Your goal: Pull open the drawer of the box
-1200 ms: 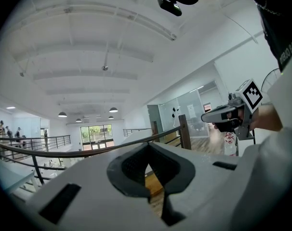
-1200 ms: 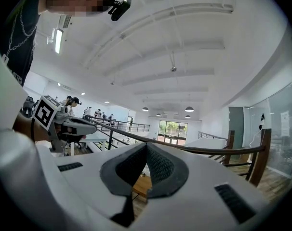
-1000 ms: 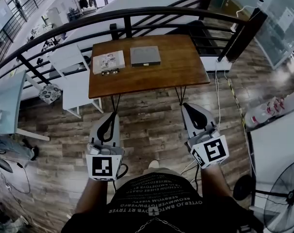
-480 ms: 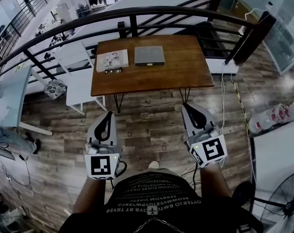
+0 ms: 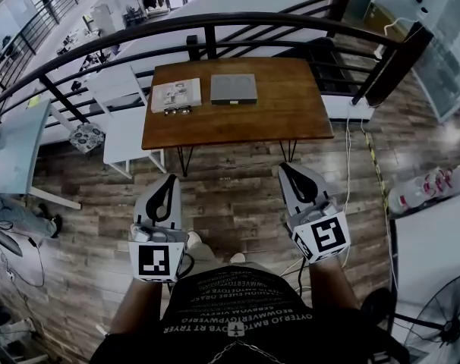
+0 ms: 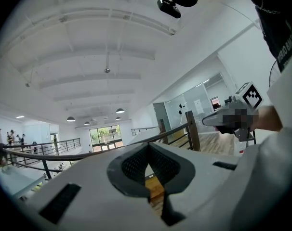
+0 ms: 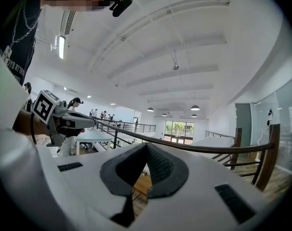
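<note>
Landmark: the tabletop [image 5: 291, 120]. One, brown wood on thin black legs, with a dark railing [image 5: 237, 23] running behind its far edge.

Left of the tabletop: 1 white chair [image 5: 127, 131], close to the left edge. Can't tell if it touches.

On the tabletop, left to right:
- 1 printed booklet [image 5: 175, 94], far-left part
- 1 small dark item [image 5: 176, 111], just in front of the booklet, too small to identify
- 1 flat grey box [image 5: 234, 89], just right of the booklet, not touching it, on the far half of the tabletop

The box sits flat. Can't tell the drawer's state at this size.

Near side of the tabletop, over the wood floor [image 5: 237, 203]: 2 hand-held grippers, each with 1 marker cube.
- left hand-held gripper [image 5: 170, 182]: off the tabletop's near-left corner, jaws pressed together, nothing between them
- right hand-held gripper [image 5: 287, 171]: off the near-right legs, jaws pressed together, nothing held

Both point toward the tabletop, touch nothing and are well apart from the box.

Well off to the near right of the tabletop: 1 black fan [image 5: 442, 317].
</note>
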Action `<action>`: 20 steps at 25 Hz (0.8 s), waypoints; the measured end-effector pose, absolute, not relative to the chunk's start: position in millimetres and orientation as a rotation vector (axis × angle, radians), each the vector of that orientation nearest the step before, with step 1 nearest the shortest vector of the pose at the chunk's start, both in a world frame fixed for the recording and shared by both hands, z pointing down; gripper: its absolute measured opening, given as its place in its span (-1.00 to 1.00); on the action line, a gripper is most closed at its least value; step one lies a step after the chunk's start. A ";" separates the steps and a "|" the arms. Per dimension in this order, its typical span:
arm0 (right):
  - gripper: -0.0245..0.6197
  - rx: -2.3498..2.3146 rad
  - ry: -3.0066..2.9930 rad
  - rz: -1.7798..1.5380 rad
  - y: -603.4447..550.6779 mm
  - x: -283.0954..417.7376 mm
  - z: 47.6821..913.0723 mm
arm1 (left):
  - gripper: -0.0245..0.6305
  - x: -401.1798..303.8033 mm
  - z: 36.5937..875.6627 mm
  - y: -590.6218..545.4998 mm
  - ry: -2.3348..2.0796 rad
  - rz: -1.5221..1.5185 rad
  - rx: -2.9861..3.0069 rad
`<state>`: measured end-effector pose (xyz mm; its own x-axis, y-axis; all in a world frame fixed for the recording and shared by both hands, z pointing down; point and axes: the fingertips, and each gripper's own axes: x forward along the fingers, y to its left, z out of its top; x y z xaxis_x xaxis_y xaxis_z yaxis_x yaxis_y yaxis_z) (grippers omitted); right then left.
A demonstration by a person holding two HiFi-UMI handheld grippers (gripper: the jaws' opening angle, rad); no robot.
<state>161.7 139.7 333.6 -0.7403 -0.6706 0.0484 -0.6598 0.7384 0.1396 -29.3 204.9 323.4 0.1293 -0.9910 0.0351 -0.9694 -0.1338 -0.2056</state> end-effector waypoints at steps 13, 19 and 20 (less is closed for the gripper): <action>-0.94 1.105 -2.820 -0.172 132.9 143.4 335.5 | -0.91 -44.2 331.4 187.6 1.941 -0.264 -2.298; -0.94 1.131 -2.805 -0.165 122.8 139.1 334.8 | -0.91 -47.0 328.5 172.7 1.917 -0.239 -2.324; -0.94 1.134 -2.804 -0.164 120.9 137.8 334.7 | -0.91 -48.4 328.1 170.0 1.916 -0.241 -2.325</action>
